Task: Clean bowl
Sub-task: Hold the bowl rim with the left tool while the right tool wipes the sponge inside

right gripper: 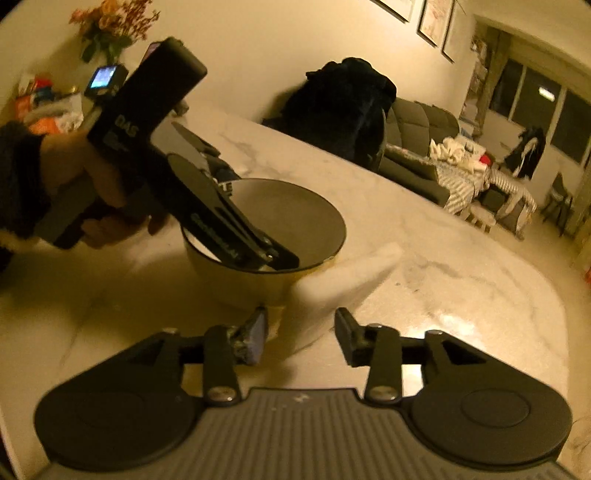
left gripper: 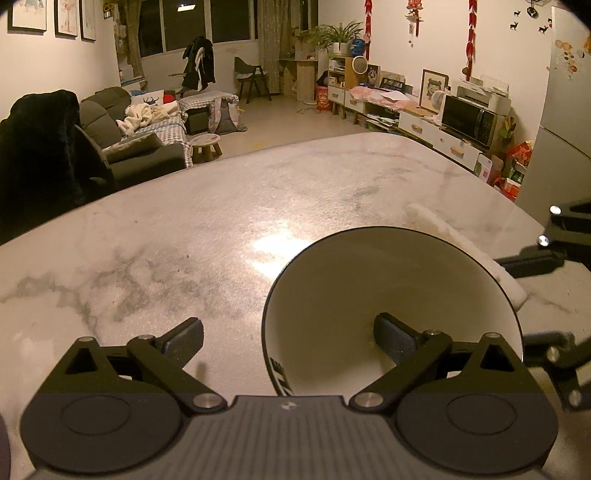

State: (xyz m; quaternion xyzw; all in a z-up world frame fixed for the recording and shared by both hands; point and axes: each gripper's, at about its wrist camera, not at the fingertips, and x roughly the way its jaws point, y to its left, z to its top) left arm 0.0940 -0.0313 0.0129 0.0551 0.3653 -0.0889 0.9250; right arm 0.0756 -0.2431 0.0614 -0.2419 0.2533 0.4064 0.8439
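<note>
A white bowl [left gripper: 373,295] with a dark rim stands on the marble table [left gripper: 184,229]. My left gripper [left gripper: 291,341] is open and straddles the bowl's near rim, with its right finger [left gripper: 393,338] inside the bowl and its left finger outside. In the right wrist view the bowl [right gripper: 273,229] shows with the left gripper's finger reaching into it. A white folded cloth [right gripper: 343,280] lies beside the bowl. My right gripper [right gripper: 301,332] is open, its fingers on either side of the cloth's near end. The cloth also shows behind the bowl in the left wrist view [left gripper: 454,236].
The marble table [right gripper: 461,288] spreads wide to the left and far side of the bowl. A dark chair back [right gripper: 343,107] stands at the table's far edge. Clutter and flowers [right gripper: 110,26] sit at the table's end.
</note>
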